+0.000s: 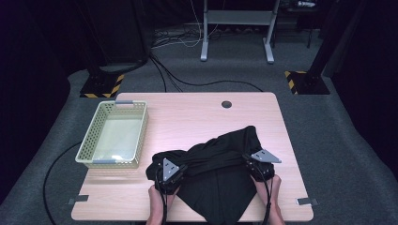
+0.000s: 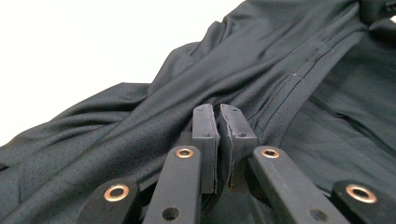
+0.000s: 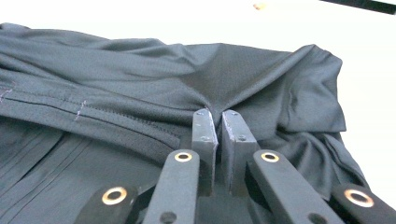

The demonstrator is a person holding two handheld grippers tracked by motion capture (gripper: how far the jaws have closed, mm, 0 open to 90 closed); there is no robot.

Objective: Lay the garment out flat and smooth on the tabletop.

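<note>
Lab or recording studio, not a home. Dark grey carpeted floor [image 1: 328,136] with loose black cables [image 1: 187,82] running across it, black stand bases with yellow-black hazard tape [image 1: 101,86], grey metal frame legs [image 1: 237,28] at the back, dark surroundings. Light wooden table [image 1: 197,117] with a round cable hole [image 1: 226,104], corners taped down.

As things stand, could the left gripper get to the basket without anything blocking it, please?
Probably yes, once it lets go: the left gripper is shut on the black garment, but the bare table between it and the basket leaves the way free.
</note>
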